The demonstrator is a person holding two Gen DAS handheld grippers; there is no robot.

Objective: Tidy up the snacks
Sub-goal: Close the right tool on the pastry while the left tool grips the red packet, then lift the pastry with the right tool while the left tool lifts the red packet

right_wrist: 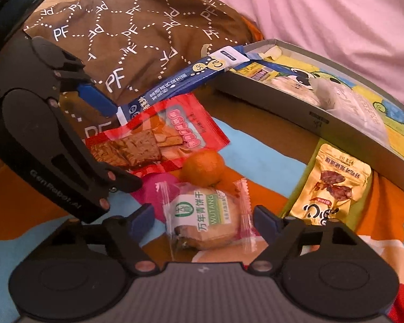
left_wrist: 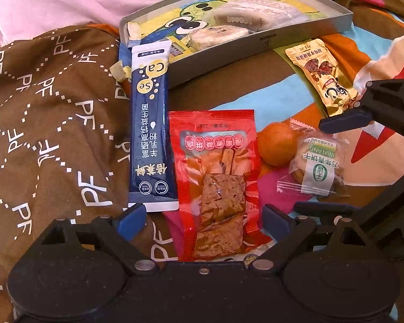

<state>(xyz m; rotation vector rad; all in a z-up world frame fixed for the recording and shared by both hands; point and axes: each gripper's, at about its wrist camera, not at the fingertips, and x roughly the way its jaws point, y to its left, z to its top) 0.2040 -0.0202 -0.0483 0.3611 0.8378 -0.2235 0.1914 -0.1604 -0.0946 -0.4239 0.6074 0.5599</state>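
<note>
My left gripper is open, its fingers on either side of the near end of a red dried-tofu packet. A blue stick sachet lies to the left of it, its far end against the grey box. My right gripper is open around a clear biscuit packet with a green label. A small orange sits between the two packets. A gold packet lies in front of the box.
The box holds several wrapped pastries on a cartoon-printed lining. Everything rests on a colourful blanket. A brown cloth printed "PF" is bunched at the left, and a pink sheet lies behind.
</note>
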